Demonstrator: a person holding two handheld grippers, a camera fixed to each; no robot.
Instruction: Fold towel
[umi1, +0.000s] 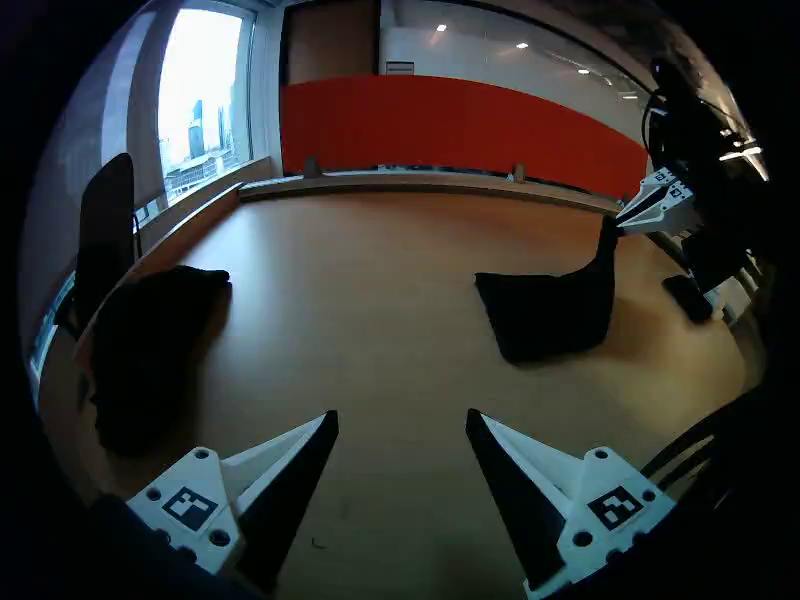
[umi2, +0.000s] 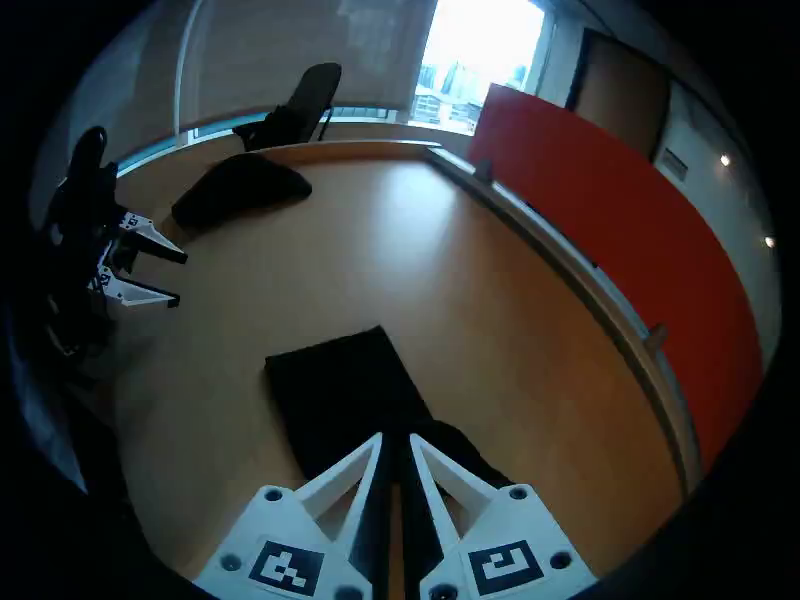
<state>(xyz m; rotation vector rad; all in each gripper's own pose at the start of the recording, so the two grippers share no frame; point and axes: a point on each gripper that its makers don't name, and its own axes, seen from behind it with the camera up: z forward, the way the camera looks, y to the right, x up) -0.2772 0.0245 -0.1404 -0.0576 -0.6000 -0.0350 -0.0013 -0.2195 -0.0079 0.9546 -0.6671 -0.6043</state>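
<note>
A black towel (umi1: 545, 312) lies on the wooden table (umi1: 380, 290), its right corner pulled up off the surface. My right gripper (umi1: 626, 222) holds that raised corner. In the right gripper view the towel (umi2: 335, 395) stretches away from my right gripper (umi2: 395, 440), whose fingers stand almost together with the dark cloth pinched at the tips. My left gripper (umi1: 400, 430) hovers open over bare wood, well short of the towel. From the right gripper view the left gripper (umi2: 180, 278) sits far left, fingers spread, with a hand behind it.
A second dark cloth heap (umi1: 150, 340) lies near the table's window end (umi2: 240, 185). A black chair (umi1: 105, 240) stands behind it (umi2: 310, 95). A red partition (umi1: 450, 125) and a raised ledge (umi2: 560, 260) border the table's far side.
</note>
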